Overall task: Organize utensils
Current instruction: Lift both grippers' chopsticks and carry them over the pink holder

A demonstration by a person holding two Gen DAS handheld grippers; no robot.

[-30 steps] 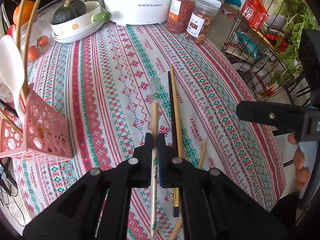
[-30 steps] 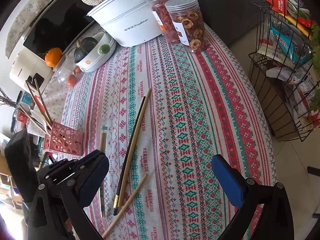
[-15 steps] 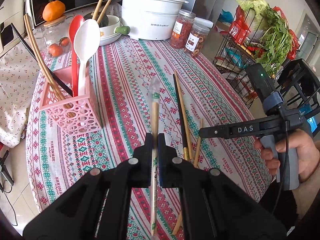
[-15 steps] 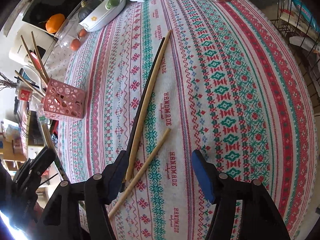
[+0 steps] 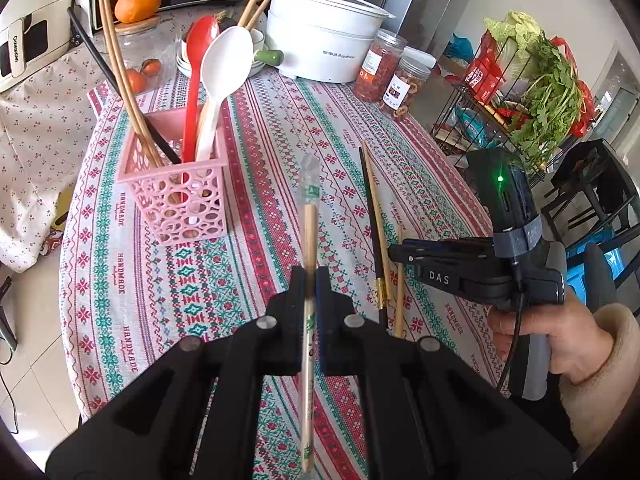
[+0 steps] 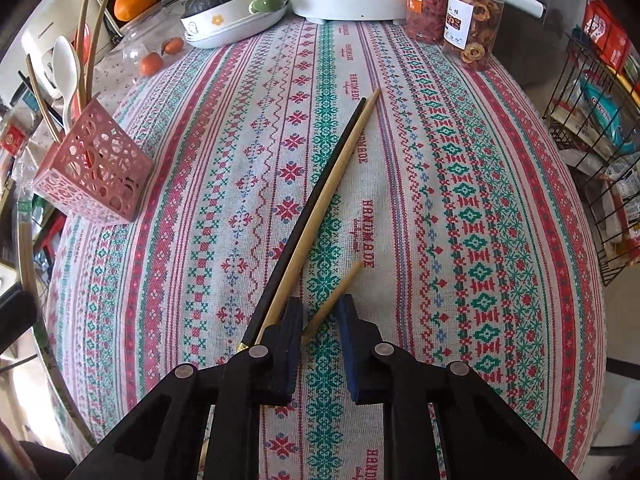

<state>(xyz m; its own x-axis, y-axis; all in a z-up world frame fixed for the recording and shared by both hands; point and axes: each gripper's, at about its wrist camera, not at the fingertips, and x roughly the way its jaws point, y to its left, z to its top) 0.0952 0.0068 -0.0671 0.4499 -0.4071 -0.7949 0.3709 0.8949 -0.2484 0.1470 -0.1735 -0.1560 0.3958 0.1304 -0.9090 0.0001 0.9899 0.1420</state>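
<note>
Both views are lit brightly and evenly by daylight, and only soft, faint shadows are cast on the tabletop (image 6: 400, 200). Strong fisheye bending is seen toward the dark circular edges. The wrapped chopstick (image 5: 309, 240) is blurred close to the lens. Overexposed glare is noted at the lower left of the right view.

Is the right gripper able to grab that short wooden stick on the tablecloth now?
Probably yes. The right gripper is open, with a finger on each side of the short wooden stick, and nothing lies over the stick. The black chopstick and the long wooden chopstick lie just outside the left finger.
</note>
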